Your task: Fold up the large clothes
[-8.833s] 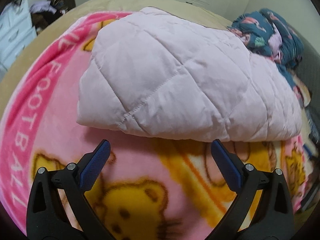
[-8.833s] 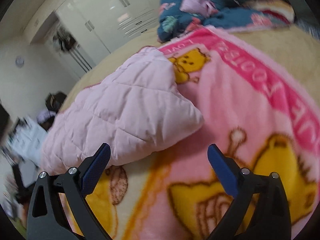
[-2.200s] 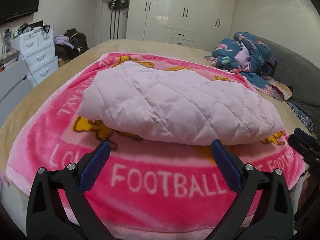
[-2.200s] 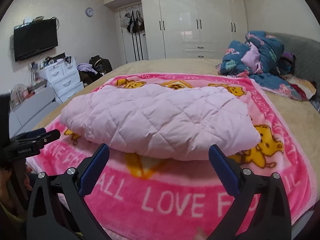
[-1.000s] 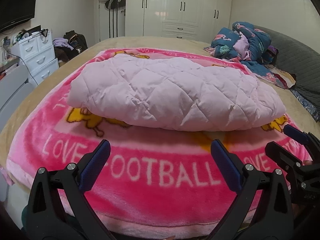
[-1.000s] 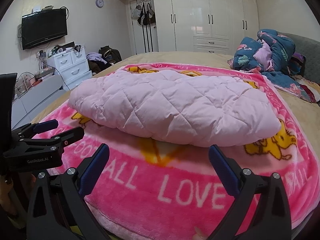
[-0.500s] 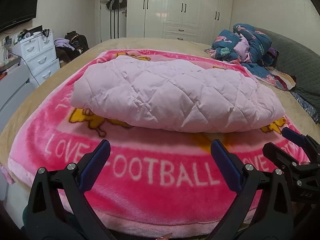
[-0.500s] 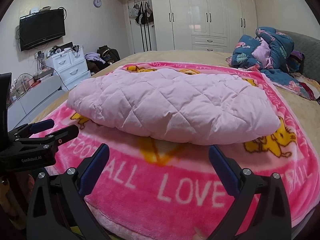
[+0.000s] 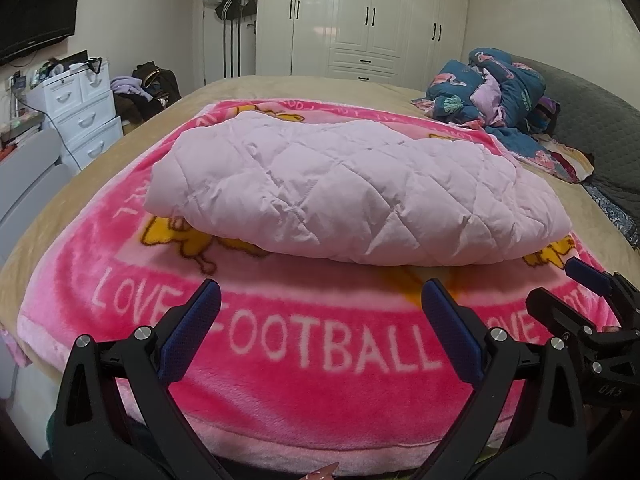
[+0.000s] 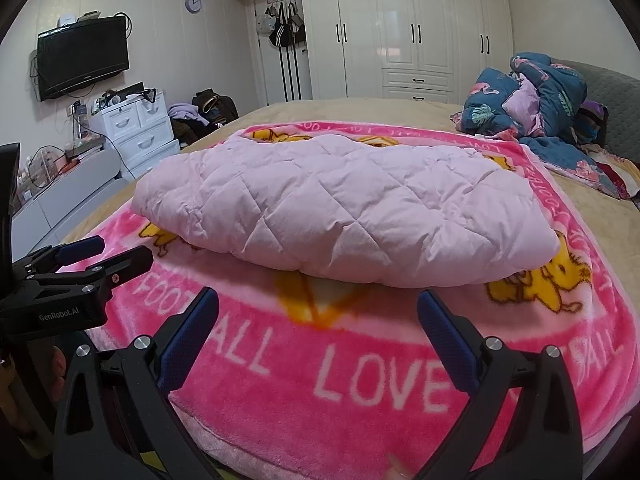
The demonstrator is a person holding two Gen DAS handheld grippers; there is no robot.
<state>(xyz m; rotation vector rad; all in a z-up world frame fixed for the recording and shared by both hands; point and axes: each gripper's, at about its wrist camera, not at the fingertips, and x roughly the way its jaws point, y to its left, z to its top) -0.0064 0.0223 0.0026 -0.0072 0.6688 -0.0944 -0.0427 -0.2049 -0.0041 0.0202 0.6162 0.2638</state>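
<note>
A pale pink quilted garment [image 9: 352, 188] lies folded into a thick bundle on a pink cartoon blanket [image 9: 320, 344] spread over the bed; it also shows in the right wrist view [image 10: 344, 208]. My left gripper [image 9: 320, 332] is open and empty, held back over the blanket's near edge, apart from the garment. My right gripper [image 10: 318, 332] is open and empty at the same edge, to the right of the left one. It shows from the side in the left wrist view [image 9: 576, 292], and the left gripper shows in the right wrist view [image 10: 104, 254].
A heap of blue patterned bedding [image 9: 496, 88] lies at the bed's far right by a grey headboard [image 9: 592, 108]. White drawers [image 10: 136, 128], a wall TV [image 10: 82, 56] and white wardrobes [image 10: 404, 32] stand beyond the tan bed [image 9: 304, 84].
Both grippers have pulled back from the folded garment to the foot of the bed over the last seconds. In the last second they only drifted slightly; both stay open.
</note>
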